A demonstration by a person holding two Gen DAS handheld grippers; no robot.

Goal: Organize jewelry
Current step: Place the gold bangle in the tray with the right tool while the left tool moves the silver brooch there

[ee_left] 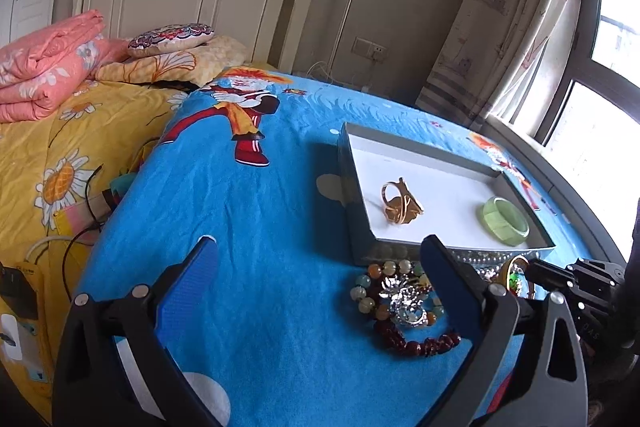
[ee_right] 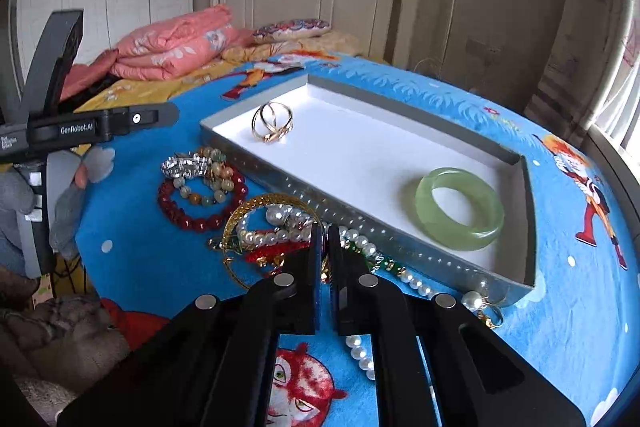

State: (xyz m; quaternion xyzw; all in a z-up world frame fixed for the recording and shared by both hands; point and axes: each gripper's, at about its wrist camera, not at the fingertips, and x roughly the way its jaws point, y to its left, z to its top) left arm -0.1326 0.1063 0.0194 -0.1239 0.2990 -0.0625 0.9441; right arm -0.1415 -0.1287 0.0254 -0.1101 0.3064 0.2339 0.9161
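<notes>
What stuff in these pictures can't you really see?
- Right wrist view: what the shut right gripper pinches, if anything; its own fingers cover the pile there.
- Right wrist view: the pearl necklace runs under the gripper, so its full length is hidden.
- Left wrist view: the gold bangle is mostly behind the left gripper's right finger.
- Left wrist view: the bead bracelet is partly hidden by the silver piece.

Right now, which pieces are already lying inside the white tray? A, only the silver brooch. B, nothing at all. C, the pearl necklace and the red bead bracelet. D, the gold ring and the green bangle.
D: the gold ring and the green bangle lie on the floor of the white tray; the other jewelry is on the blue blanket outside it.
</notes>
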